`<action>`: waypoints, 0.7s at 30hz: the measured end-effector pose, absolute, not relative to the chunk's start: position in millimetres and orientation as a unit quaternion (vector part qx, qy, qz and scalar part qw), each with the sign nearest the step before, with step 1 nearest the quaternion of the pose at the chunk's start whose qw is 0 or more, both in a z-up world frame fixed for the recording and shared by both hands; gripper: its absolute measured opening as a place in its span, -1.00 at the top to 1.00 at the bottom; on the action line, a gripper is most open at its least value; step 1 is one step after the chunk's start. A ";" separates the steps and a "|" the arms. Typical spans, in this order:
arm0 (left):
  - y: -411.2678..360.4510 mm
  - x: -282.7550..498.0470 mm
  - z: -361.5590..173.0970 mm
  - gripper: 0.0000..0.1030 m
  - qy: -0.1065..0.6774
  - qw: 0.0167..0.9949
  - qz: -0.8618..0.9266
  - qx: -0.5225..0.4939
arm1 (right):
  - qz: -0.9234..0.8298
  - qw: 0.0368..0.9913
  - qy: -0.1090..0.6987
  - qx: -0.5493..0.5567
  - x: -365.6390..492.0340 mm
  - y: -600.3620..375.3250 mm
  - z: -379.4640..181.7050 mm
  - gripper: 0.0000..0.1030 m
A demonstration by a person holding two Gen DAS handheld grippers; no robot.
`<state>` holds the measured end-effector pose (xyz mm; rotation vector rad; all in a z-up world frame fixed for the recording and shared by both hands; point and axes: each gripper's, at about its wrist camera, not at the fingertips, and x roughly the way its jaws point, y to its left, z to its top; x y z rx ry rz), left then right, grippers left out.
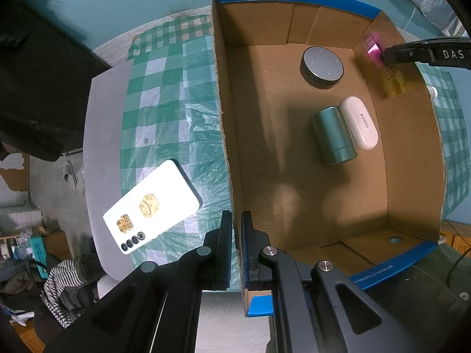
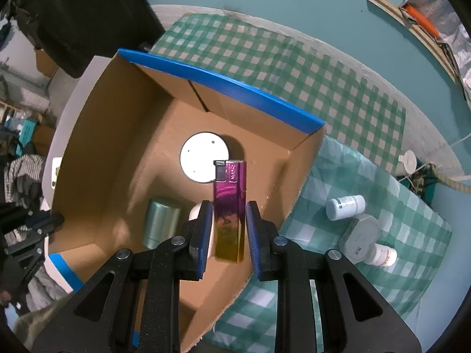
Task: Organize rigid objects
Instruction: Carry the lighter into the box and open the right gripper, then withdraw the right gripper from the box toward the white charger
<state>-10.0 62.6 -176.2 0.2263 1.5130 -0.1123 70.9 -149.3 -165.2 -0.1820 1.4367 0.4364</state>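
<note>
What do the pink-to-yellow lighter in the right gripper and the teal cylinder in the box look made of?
Pink-to-yellow rectangular lighter: likely glossy translucent plastic, since its colour lets light through and the faces reflect; a darker, metal-looking cap sits on top. Teal cylinder: probably brushed or anodised metal, given the soft satin sheen and a seam near one end, though coated plastic is possible.

Matt cardboard box (image 1: 412, 147), glossy lighter (image 2: 229, 211), brushed-metal canister (image 1: 334, 135)

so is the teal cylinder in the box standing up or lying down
Lying down. The teal cylinder rests on its side on the floor of the cardboard box, its long curved side facing up, beside the white case.
</note>
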 end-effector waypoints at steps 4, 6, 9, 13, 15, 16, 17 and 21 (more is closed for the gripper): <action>62.6 -9.8 -175.8 0.90 0.684 0.720 -0.050 0.103 | 0.192 0.730 0.651 -0.079 71.2 -150.6 -164.0 0.56; 63.4 -9.5 -175.5 0.90 0.684 0.720 -0.050 0.103 | 0.191 0.731 0.651 -0.079 70.8 -151.2 -161.9 0.56; 63.8 -9.5 -175.4 0.90 0.684 0.720 -0.051 0.104 | 0.190 0.733 0.648 -0.081 68.9 -151.5 -156.8 0.45; 64.0 -10.0 -175.0 0.90 0.683 0.721 -0.051 0.105 | 0.189 0.741 0.639 -0.082 66.7 -152.4 -146.4 0.36; 64.0 -10.0 -175.0 0.90 0.683 0.720 -0.051 0.106 | 0.184 0.747 0.634 -0.080 66.3 -153.6 -140.2 0.31; 64.4 -10.1 -174.9 0.90 0.683 0.721 -0.051 0.106 | 0.182 0.749 0.632 -0.079 65.8 -154.5 -137.3 0.29; 64.1 -10.4 -174.7 0.90 0.683 0.721 -0.051 0.106 | 0.181 0.751 0.630 -0.078 65.7 -155.3 -135.3 0.26; 64.0 -10.3 -174.8 0.90 0.684 0.720 -0.051 0.106 | 0.180 0.756 0.625 -0.077 63.5 -158.9 -126.7 0.24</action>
